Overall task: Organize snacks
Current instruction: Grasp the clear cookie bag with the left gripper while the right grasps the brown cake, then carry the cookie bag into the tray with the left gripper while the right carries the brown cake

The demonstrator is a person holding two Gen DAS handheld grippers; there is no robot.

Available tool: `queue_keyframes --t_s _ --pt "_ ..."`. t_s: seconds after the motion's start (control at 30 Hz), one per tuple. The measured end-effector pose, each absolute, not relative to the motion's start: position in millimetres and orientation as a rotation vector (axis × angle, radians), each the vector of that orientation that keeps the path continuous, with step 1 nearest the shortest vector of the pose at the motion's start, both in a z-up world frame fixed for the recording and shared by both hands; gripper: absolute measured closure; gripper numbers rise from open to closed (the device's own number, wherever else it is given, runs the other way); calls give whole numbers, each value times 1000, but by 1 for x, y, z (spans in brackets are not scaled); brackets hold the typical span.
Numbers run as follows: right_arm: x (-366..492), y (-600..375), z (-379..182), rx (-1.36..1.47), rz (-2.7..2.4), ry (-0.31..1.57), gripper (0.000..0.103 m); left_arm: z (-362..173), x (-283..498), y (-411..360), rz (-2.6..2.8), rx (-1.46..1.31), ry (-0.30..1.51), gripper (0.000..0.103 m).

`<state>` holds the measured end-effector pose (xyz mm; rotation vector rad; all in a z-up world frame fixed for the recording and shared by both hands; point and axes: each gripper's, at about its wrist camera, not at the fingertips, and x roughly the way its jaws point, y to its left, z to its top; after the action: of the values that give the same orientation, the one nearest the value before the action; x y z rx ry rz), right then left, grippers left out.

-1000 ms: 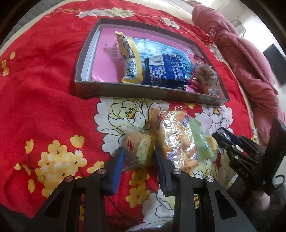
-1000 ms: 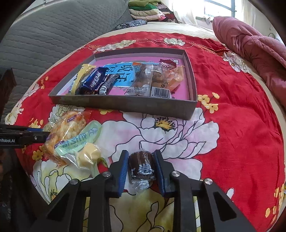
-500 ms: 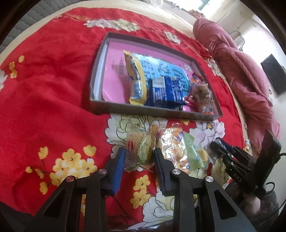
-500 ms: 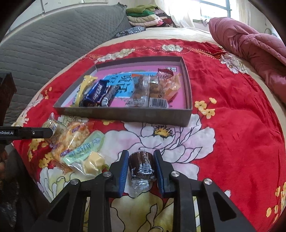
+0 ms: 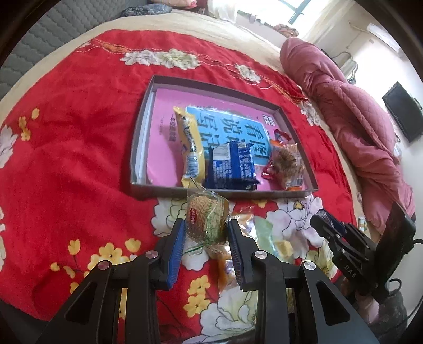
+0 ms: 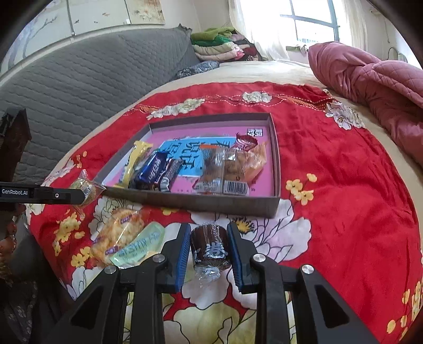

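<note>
Left gripper (image 5: 205, 234) clamped on a straw-coloured round cake in clear wrap (image 5: 207, 221), lifted off the red floral bedspread (image 5: 66, 148). Right gripper (image 6: 208, 244) clamped on a dark brown wrapped cake (image 6: 210, 247). Shallow grey cardboard tray (image 6: 211, 205) holds about five snacks. Two, possibly three, packets (image 6: 127, 238) remain loose beside it.

Pretty clearly somebody's bedroom at home. A red floral bedspread (image 6: 343, 164) is covering a bed, a rumpled pink quilt (image 6: 375, 79) is lying bunched up on the far right, and folded clothes (image 6: 219, 43) are sitting stacked by the far window (image 6: 312, 21). A grey quilted headboard (image 6: 87, 76) is running along the left, and a dark wall TV (image 5: 403, 111) is hanging at right.
</note>
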<state>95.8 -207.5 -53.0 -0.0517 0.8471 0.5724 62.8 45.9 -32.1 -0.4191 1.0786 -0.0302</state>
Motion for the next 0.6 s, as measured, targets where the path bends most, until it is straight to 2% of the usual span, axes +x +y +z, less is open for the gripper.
queue_keyframes --t_s 0.43,0.53,0.6 --pt "112 -213 -44 12 575 790 76 -22 86 21 -55 -386 1058 69" --pt "116 -209 -49 -3 578 806 83 -24 91 16 -62 -381 1066 69" --pt "119 -208 -55 -12 575 841 84 -24 92 13 -69 -379 1068 69"
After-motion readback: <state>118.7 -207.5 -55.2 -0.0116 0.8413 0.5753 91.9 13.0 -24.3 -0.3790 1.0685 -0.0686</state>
